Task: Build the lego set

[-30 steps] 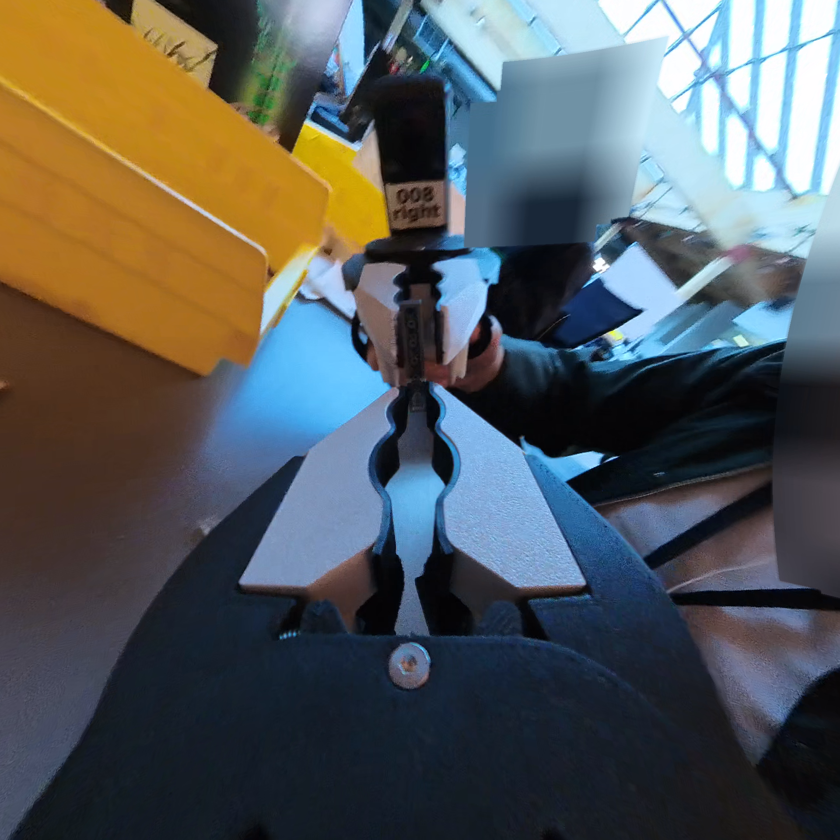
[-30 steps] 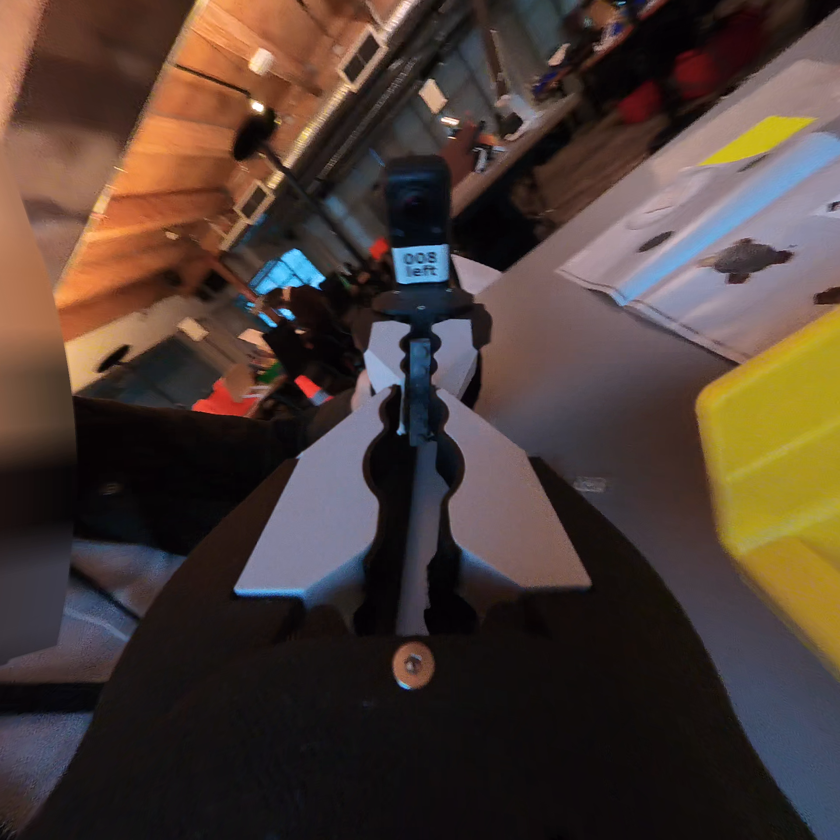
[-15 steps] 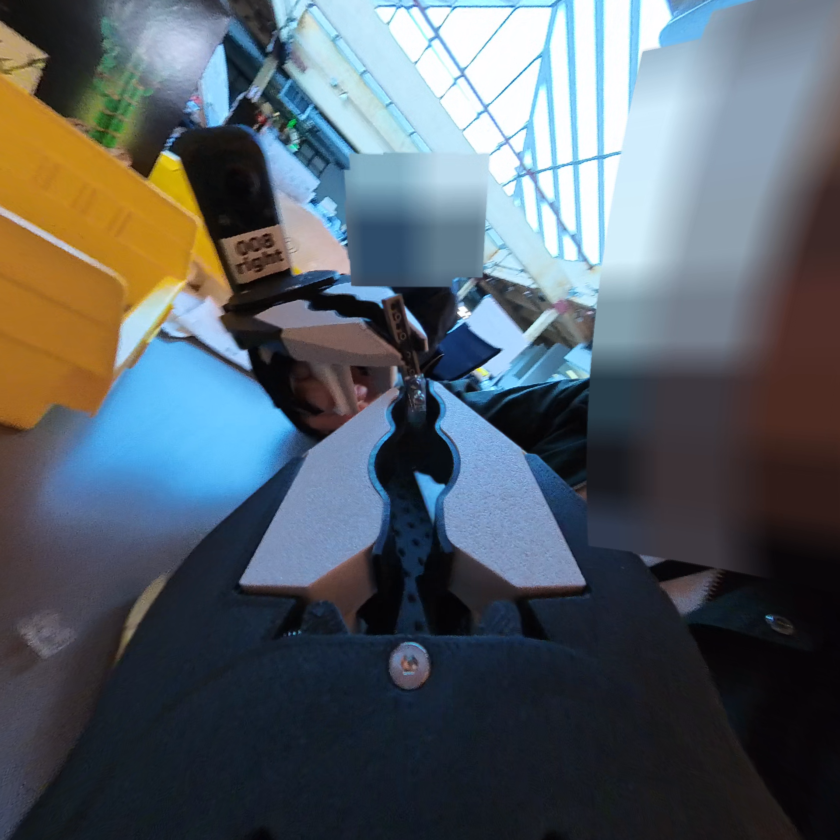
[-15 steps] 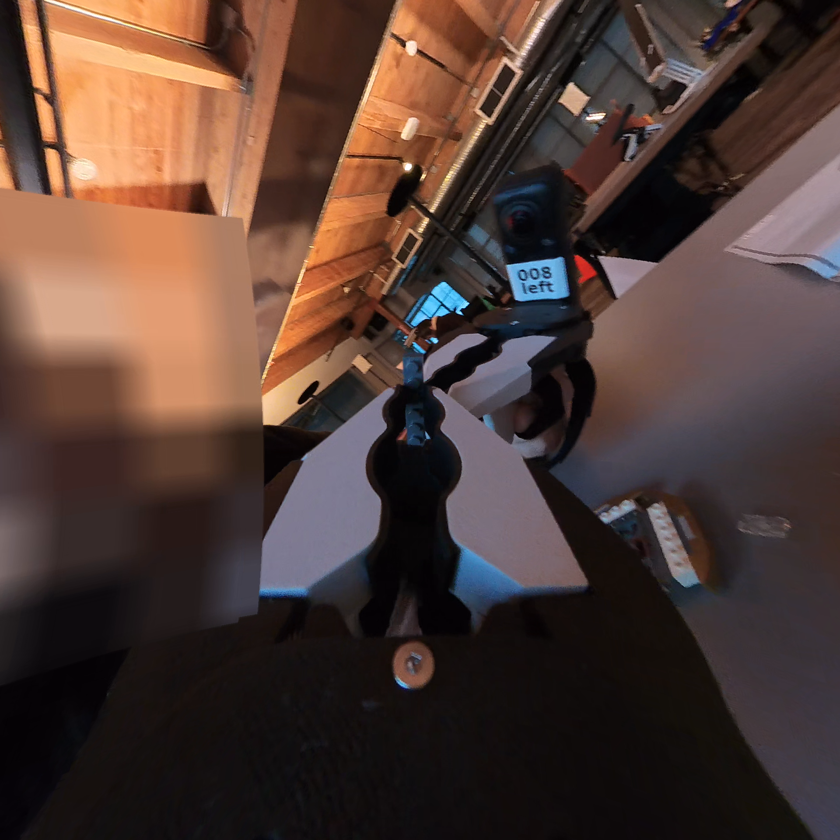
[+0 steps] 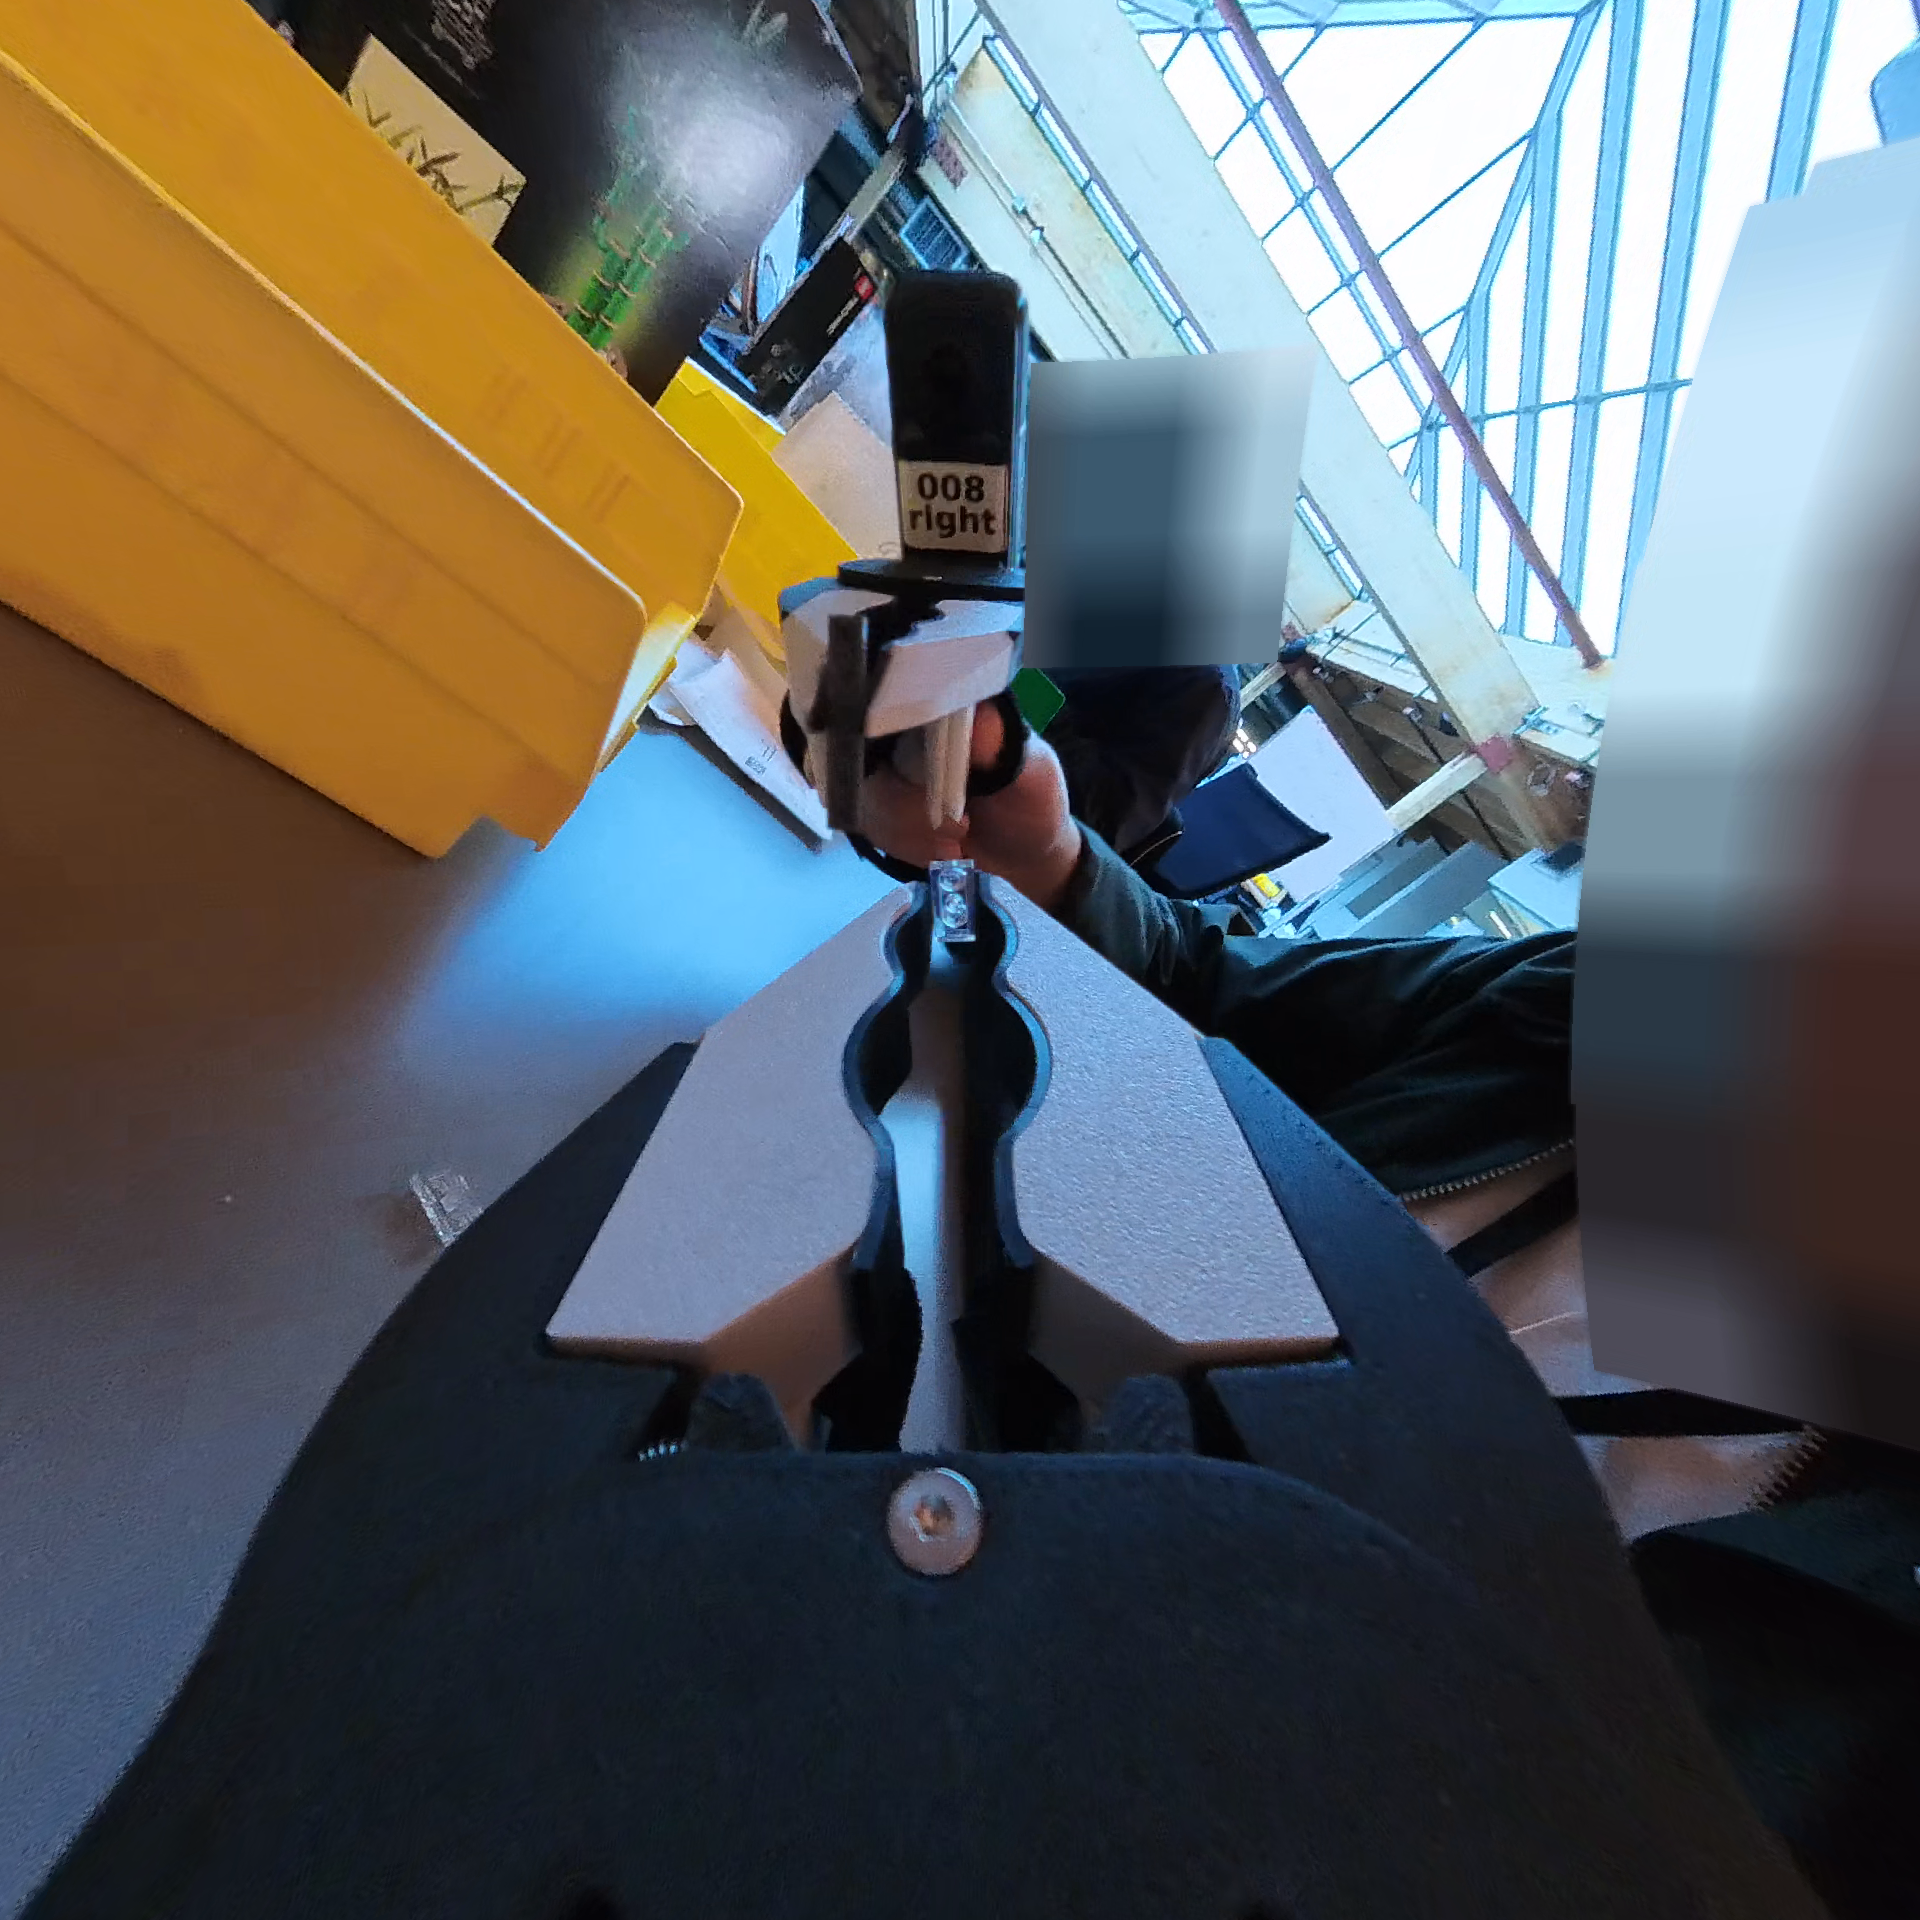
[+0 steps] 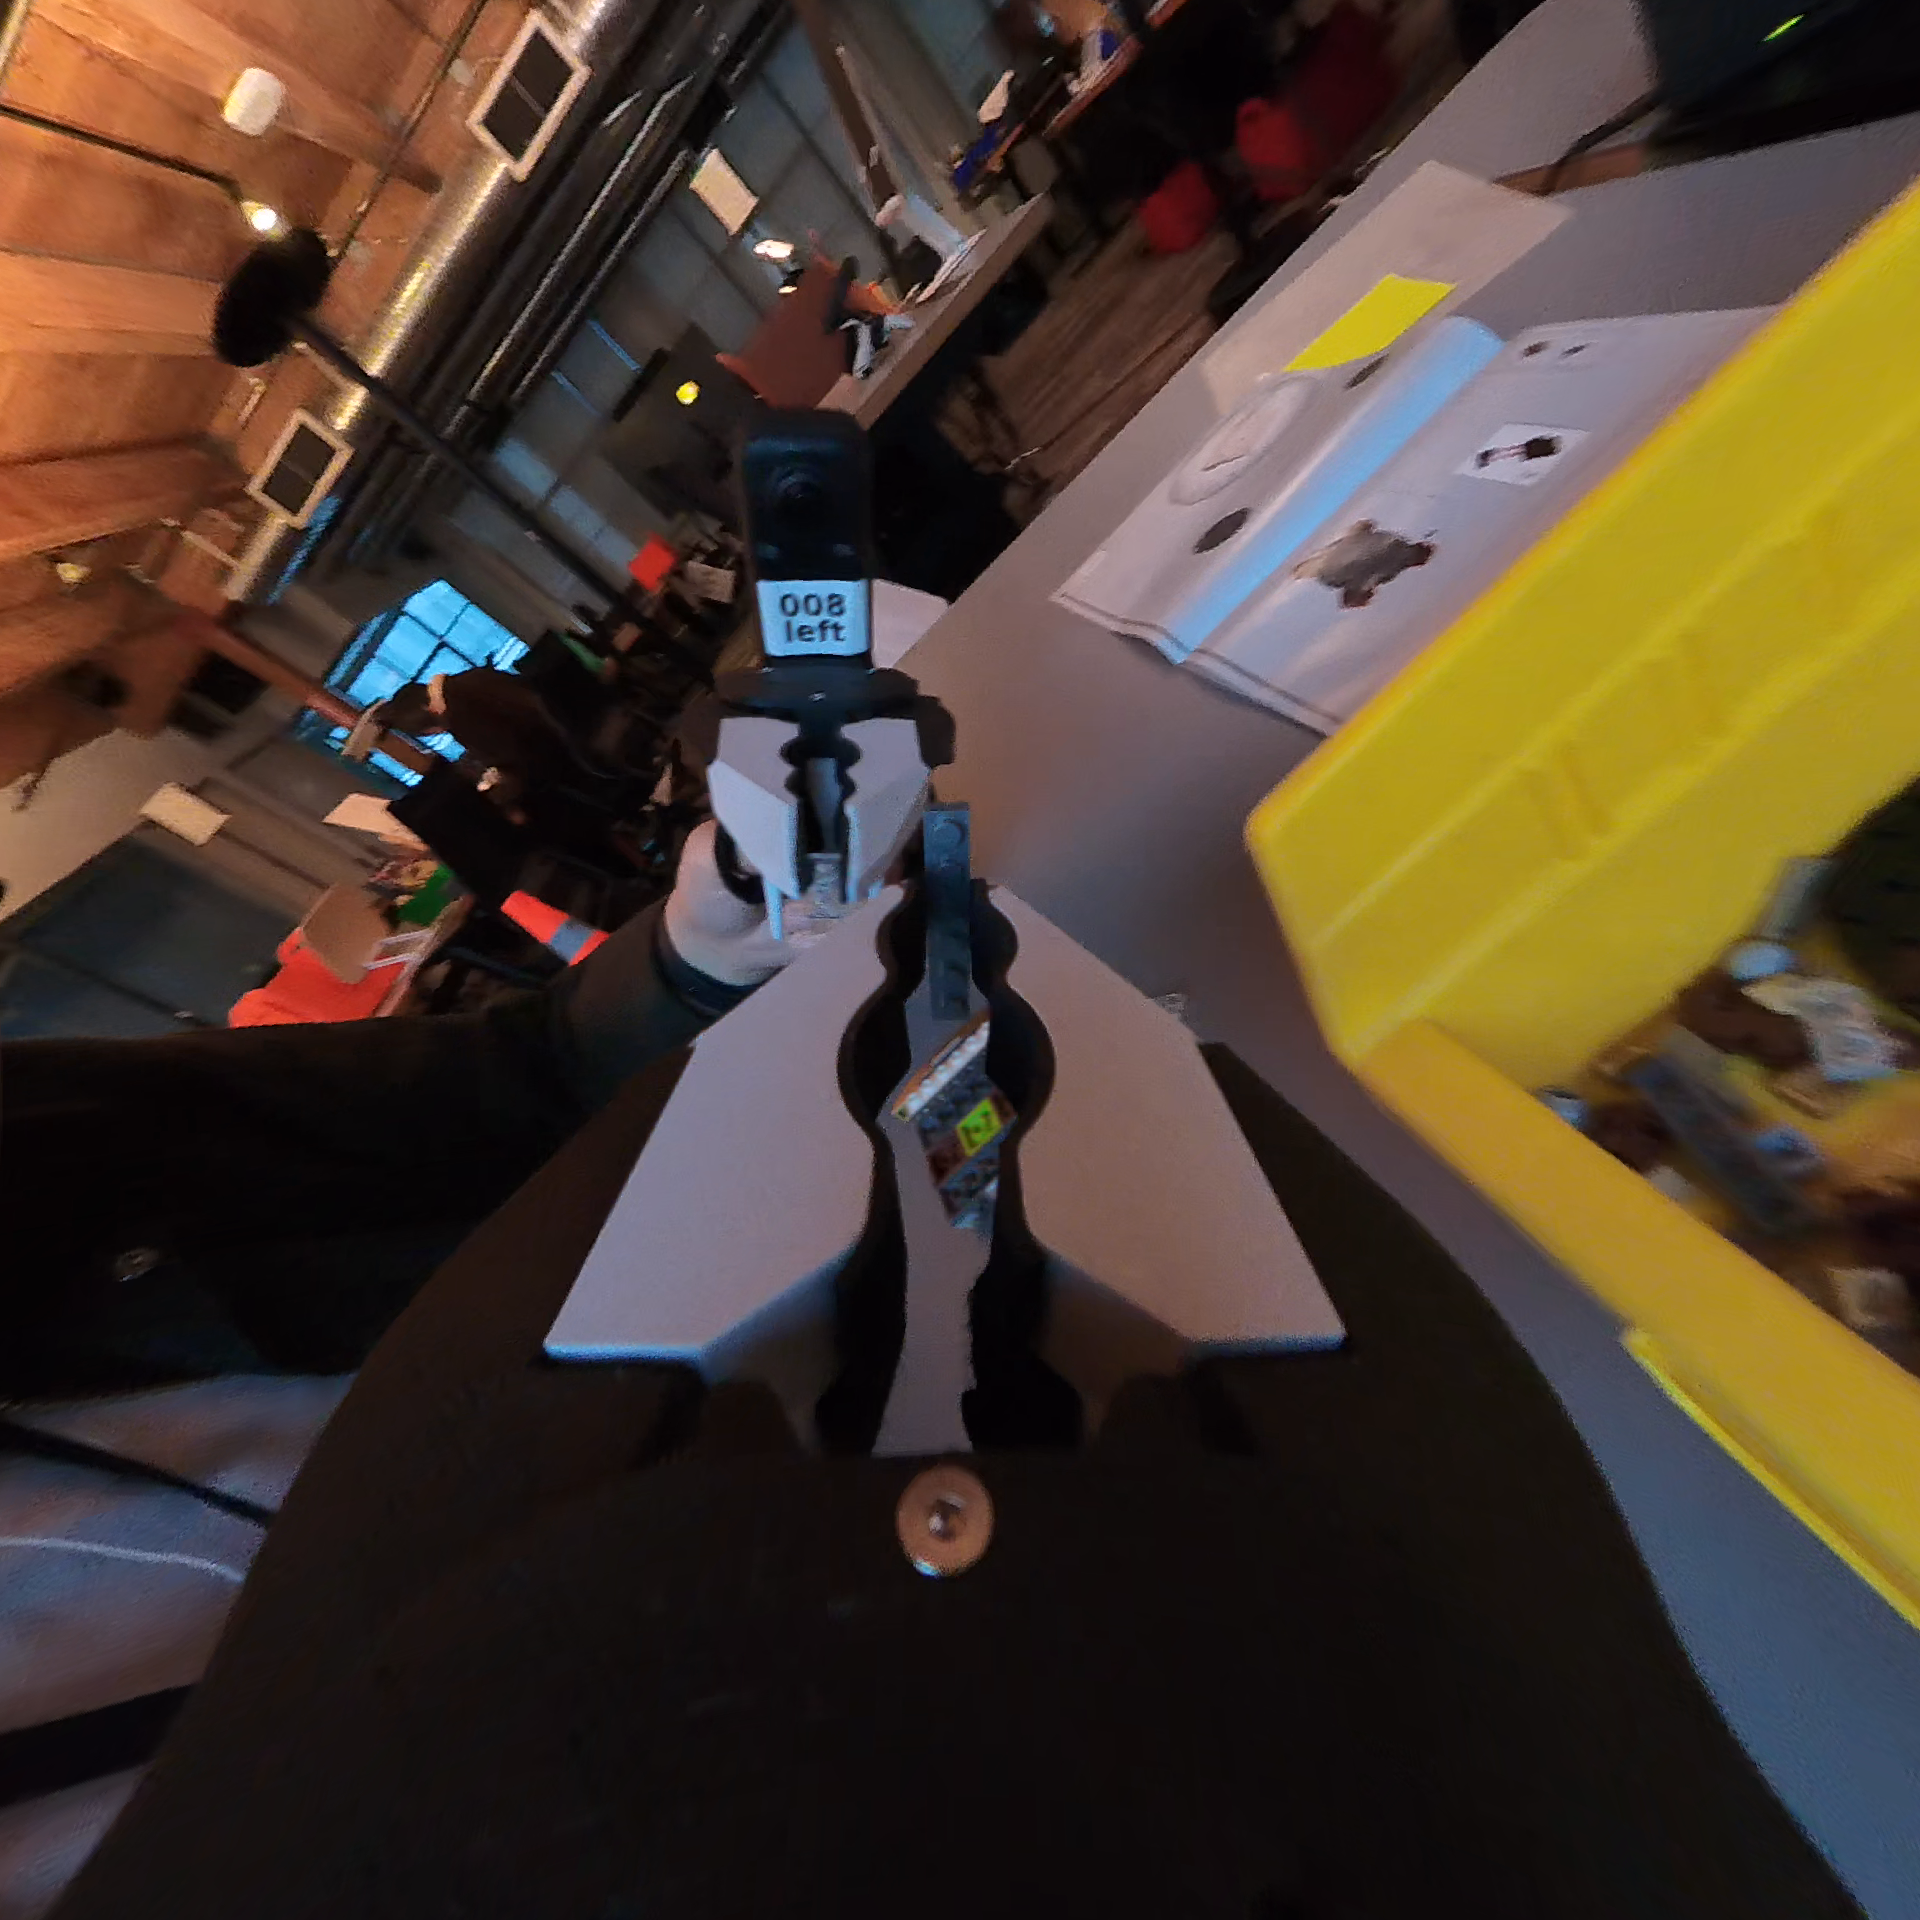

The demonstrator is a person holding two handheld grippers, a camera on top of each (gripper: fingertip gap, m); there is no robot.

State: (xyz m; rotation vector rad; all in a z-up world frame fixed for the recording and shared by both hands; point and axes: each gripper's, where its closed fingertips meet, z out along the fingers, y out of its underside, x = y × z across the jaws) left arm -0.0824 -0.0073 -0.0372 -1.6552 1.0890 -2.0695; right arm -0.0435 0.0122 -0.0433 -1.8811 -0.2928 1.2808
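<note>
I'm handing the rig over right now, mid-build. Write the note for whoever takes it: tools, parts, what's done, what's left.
Left tool: shut on a small clear plate, pinched at the tips.
Right tool: shut on the dark long plate of a partial assembly, whose multicoloured section sits between the fingers.
Both are held in the air, facing each other, parts apart.
Yellow bin of loose pieces and open instruction booklet on the table.
Done: both parts picked up. Left: press the clear plate on, then continue building.
</note>
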